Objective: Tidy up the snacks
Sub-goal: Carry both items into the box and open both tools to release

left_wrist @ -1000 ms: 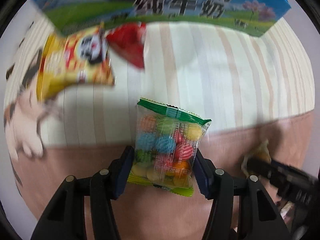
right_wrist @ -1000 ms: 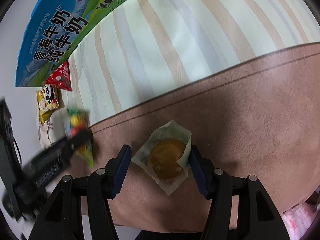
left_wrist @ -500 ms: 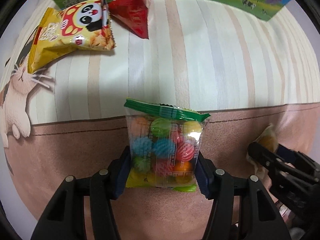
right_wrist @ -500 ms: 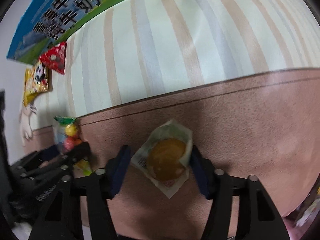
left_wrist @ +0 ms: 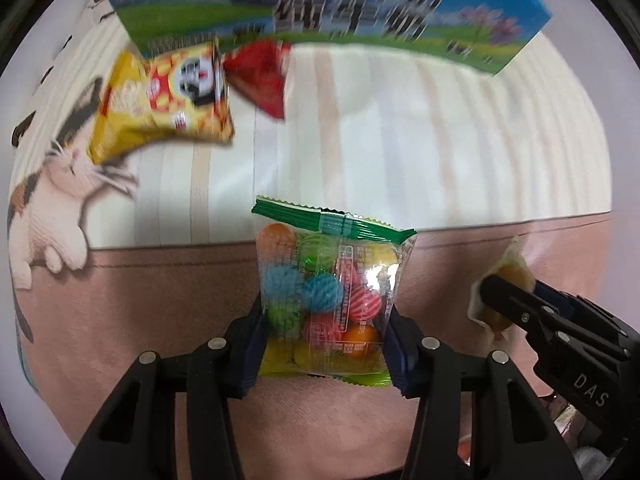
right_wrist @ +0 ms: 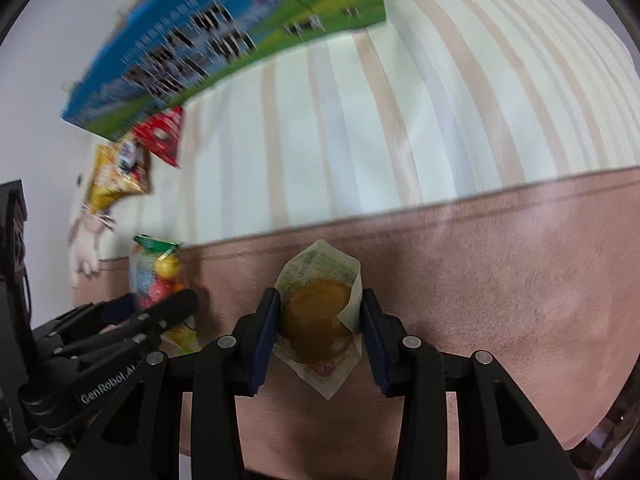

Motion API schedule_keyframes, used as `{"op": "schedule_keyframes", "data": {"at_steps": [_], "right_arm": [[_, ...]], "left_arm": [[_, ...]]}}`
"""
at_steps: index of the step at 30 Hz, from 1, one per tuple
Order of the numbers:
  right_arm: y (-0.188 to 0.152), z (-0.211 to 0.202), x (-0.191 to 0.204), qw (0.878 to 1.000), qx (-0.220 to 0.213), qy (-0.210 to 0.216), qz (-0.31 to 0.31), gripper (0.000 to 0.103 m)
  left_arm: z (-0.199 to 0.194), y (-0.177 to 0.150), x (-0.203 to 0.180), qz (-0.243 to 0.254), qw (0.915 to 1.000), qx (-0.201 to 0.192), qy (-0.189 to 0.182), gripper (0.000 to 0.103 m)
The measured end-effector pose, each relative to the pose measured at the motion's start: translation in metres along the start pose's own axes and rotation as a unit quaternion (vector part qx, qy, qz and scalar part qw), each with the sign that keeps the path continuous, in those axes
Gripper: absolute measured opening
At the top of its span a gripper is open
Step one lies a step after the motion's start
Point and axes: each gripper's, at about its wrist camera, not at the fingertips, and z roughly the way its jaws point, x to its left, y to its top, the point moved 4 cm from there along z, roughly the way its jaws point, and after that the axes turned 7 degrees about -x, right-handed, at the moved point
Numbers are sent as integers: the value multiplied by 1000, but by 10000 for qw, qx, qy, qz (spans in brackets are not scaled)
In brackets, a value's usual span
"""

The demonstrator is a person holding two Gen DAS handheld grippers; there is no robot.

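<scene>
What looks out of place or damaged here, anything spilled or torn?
Nothing stands out. The candy bag sits intact in the left tool, the wrapped pastry intact in the right tool. No spills on the striped cloth.

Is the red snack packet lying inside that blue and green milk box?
No, the red packet lies on the striped cloth just in front of the box.

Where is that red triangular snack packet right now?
In the left wrist view the red packet lies at upper left on the striped cloth, between the yellow panda bag and the blue-green box.

Striped cloth [left_wrist: 400,140] with cat print [left_wrist: 52,200]
</scene>
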Motion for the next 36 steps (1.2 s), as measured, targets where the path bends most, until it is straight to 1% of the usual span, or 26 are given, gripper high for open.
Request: {"op": "schedule_keyframes", "data": {"at_steps": [3, 6, 9, 10, 11, 12, 14, 16, 19, 22, 24, 26, 28, 30, 31, 32, 33, 34, 35, 36], "right_arm": [[19, -22, 7, 9994, -181, 274, 84, 43], [41, -48, 13, 9979, -414, 490, 131, 43], [74, -79, 19, 9948, -702, 726, 132, 43], [82, -87, 21, 9939, -776, 771, 127, 43], [98, -98, 26, 9926, -877, 841, 67, 43], [110, -107, 29, 9912, -978, 890, 37, 43], [135, -120, 35, 9890, -1147, 937, -37, 43], [162, -127, 43, 9869, -1298, 959, -79, 43], [205, -131, 49, 9850, -1464, 901, -167, 43], [245, -124, 51, 9855, -1488, 782, -224, 43], [274, -107, 53, 9872, -1444, 631, -250, 43], [299, -88, 52, 9895, -1352, 432, -275, 43], [315, -73, 45, 9922, -1186, 296, -240, 44], [331, -50, 39, 9959, -871, 39, -234, 45], [333, -44, 35, 9963, -798, -108, -315, 53], [337, -36, 35, 9959, -772, -238, -402, 64], [341, -27, 35, 9956, -702, -393, -487, 92], [340, -24, 34, 9954, -675, -444, -508, 100], [342, -20, 34, 9952, -675, -476, -532, 100], [343, -17, 35, 9951, -665, -492, -542, 100]], "left_arm": [[-27, 14, -5, 20, 9996, -223, -185, 48], [-65, 36, -12, 35, 9975, -596, -380, 48], [-96, 62, -14, 63, 9945, -890, -546, 48], [-109, 76, -15, 52, 9931, -1012, -595, 48], [-118, 87, -18, 69, 9919, -1100, -637, 48], [-125, 94, -22, 92, 9909, -1174, -654, 48], [-142, 122, -24, 105, 9880, -1410, -620, 48], [-155, 150, -20, 134, 9866, -1533, -543, 48], [-151, 187, -12, 102, 9872, -1530, -431, 48], [-142, 218, -5, 114, 9892, -1440, -263, 48], [-127, 232, -1, 155, 9910, -1324, -148, 48], [-109, 245, 5, 126, 9939, -1095, -38, 49], [-86, 254, 17, -92, 9958, -907, 81, 50], [-69, 258, 25, -252, 9977, -620, 83, 50], [-60, 260, 28, -340, 9979, -560, 13, 50], [-54, 261, 32, -385, 9977, -564, 49, 50], [-52, 262, 33, -396, 9977, -549, 77, 51], [-47, 262, 35, -427, 9976, -535, 87, 57], [-45, 263, 37, -432, 9975, -541, 127, 75], [-42, 263, 38, -420, 9975, -536, 181, 86]]}}
